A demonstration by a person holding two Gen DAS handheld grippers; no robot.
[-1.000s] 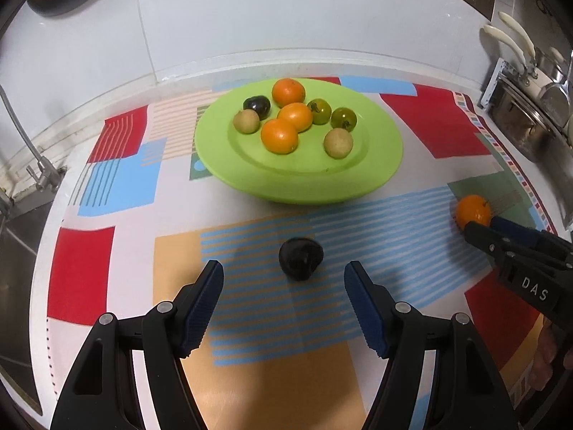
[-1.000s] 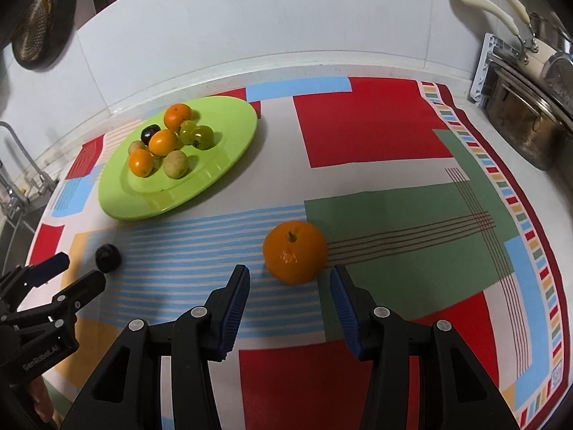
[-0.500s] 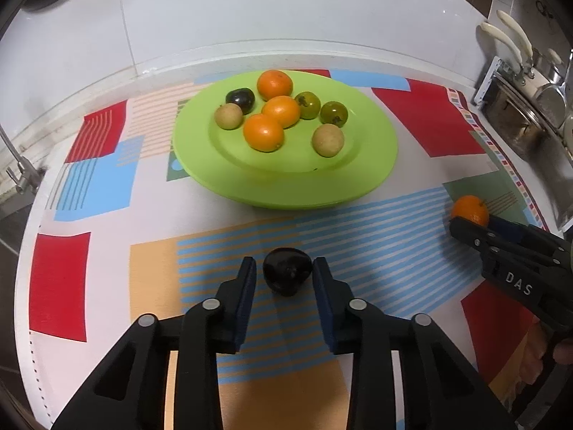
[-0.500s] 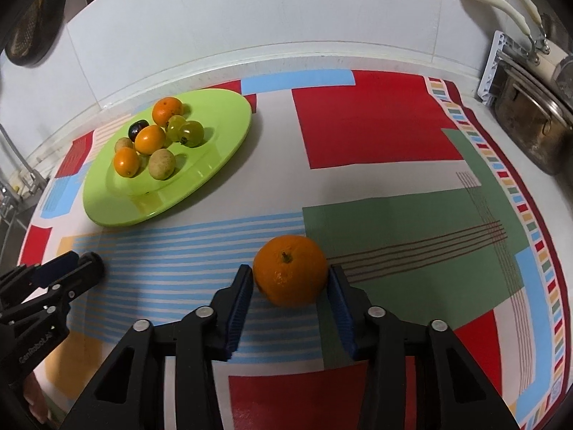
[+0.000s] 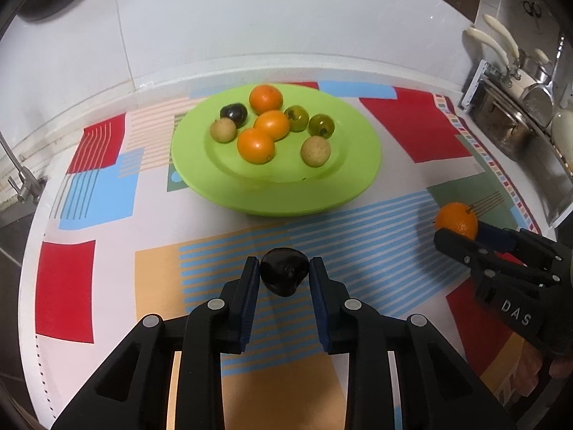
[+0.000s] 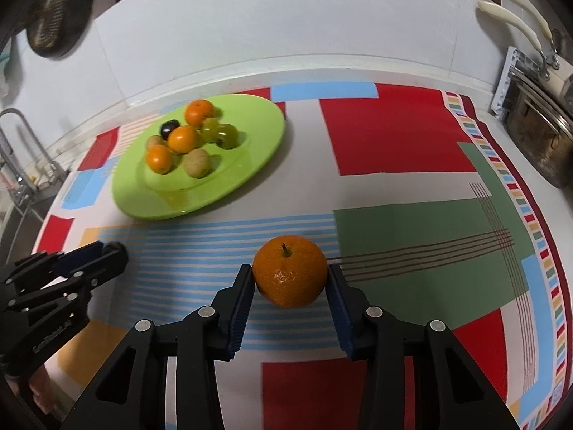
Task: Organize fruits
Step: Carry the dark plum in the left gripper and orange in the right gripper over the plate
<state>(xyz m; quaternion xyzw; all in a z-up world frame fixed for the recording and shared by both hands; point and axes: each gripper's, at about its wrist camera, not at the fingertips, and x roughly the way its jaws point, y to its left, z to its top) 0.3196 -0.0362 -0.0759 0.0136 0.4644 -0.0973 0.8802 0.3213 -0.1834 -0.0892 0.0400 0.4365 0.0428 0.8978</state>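
Note:
A green plate (image 5: pixel 343 165) at the back of the patterned cloth holds several fruits: oranges, green ones, tan ones and a dark one. It also shows in the right wrist view (image 6: pixel 250 165). My left gripper (image 5: pixel 284 273) is shut on a dark plum (image 5: pixel 284 276) and holds it just above the cloth. My right gripper (image 6: pixel 289 276) is shut on an orange (image 6: pixel 290 275); the orange also shows in the left wrist view (image 5: pixel 456 219) at the right.
A metal pot and utensils (image 5: pixel 508 122) stand at the right edge. A tap (image 5: pixel 21 179) and sink lie at the left. A white wall runs behind the plate.
Both grippers moved forward and closed, the left on the dark plum, the right on the orange. Both fruits now look slightly raised.

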